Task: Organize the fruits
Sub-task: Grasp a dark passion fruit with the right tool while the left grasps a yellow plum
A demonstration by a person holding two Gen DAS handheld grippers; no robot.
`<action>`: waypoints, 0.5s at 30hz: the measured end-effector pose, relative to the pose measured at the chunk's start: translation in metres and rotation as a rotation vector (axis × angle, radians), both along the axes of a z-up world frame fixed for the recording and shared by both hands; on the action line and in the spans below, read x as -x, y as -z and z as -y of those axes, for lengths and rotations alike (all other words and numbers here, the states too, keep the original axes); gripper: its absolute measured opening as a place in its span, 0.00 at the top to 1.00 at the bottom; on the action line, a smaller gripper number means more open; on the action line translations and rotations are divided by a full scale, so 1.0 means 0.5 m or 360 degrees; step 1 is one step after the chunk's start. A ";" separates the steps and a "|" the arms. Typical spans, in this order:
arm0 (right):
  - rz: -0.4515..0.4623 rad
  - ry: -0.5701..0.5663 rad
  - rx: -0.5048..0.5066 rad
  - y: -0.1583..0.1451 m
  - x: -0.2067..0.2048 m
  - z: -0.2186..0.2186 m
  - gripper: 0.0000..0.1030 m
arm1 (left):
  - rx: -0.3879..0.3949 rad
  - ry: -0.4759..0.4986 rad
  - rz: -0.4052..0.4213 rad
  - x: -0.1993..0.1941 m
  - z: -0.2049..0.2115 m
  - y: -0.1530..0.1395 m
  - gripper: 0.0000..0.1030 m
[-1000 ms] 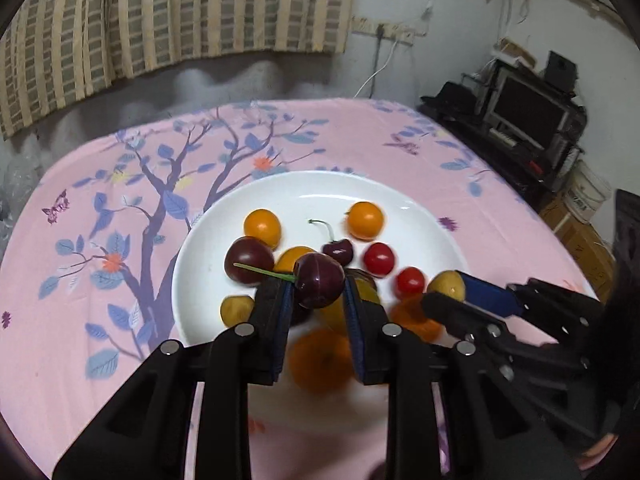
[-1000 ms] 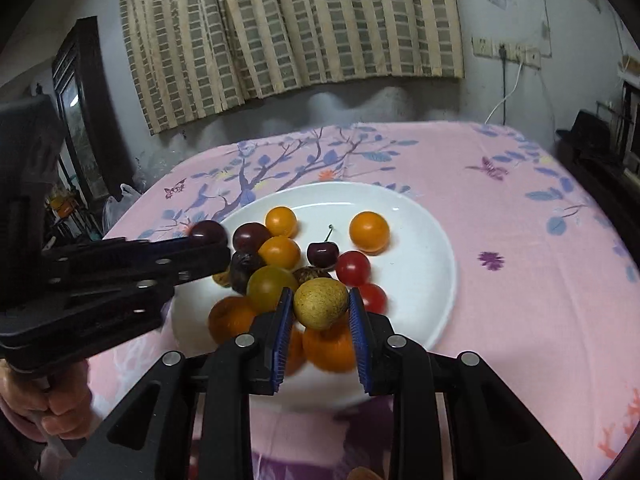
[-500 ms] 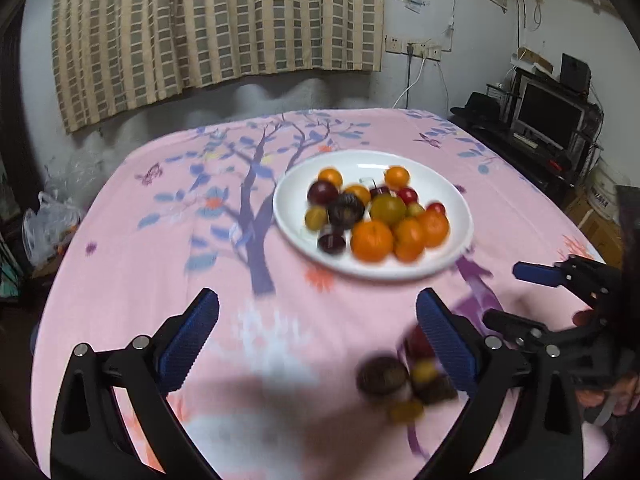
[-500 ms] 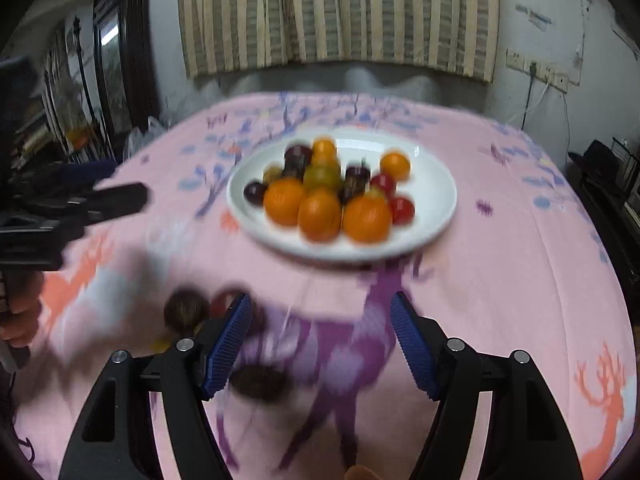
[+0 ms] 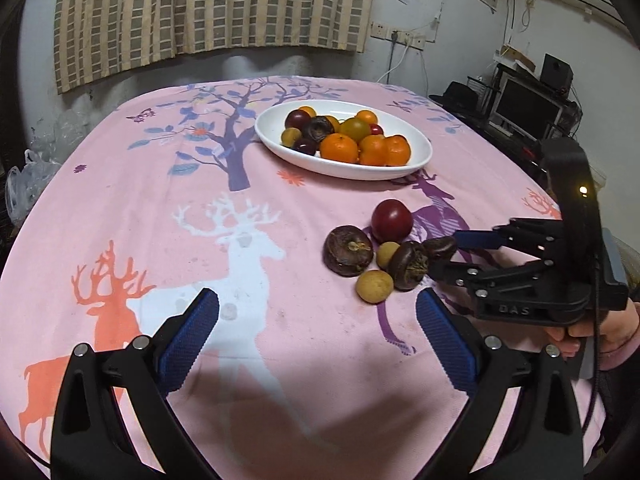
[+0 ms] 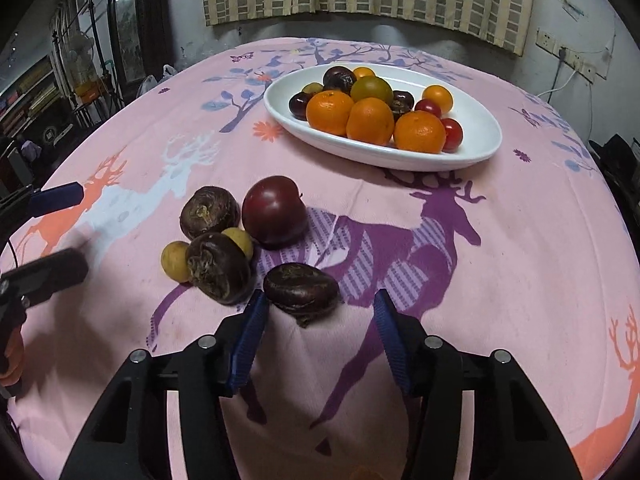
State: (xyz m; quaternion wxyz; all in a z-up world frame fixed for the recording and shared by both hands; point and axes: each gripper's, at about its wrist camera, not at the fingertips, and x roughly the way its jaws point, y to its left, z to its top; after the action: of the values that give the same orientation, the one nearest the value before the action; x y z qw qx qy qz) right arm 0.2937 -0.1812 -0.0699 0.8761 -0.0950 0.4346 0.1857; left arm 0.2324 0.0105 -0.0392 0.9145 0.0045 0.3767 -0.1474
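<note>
- The left tongs hover wide apart over the pink tablecloth, with nothing between them.
- The right tongs are closing around a dark water chestnut lying on the surface; their pads do not yet press on it.
- Just beyond it lie a red plum, two more water chestnuts and two small yellow fruits, close together.
- Farther off, a white plate holds oranges, cherry tomatoes and dark fruits.
</note>
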 end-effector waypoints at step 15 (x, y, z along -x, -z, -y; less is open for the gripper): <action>0.0031 0.0144 -0.0135 -0.028 -0.013 0.056 0.64 | -0.0088 0.0272 -0.0115 -0.038 0.077 0.038 0.54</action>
State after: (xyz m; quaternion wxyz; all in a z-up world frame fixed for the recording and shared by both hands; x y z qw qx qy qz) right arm 0.3002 -0.2094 -0.0562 0.8911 -0.0400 0.4216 0.1631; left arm 0.2516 -0.0282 -0.0583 0.8840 0.0565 0.4116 -0.2145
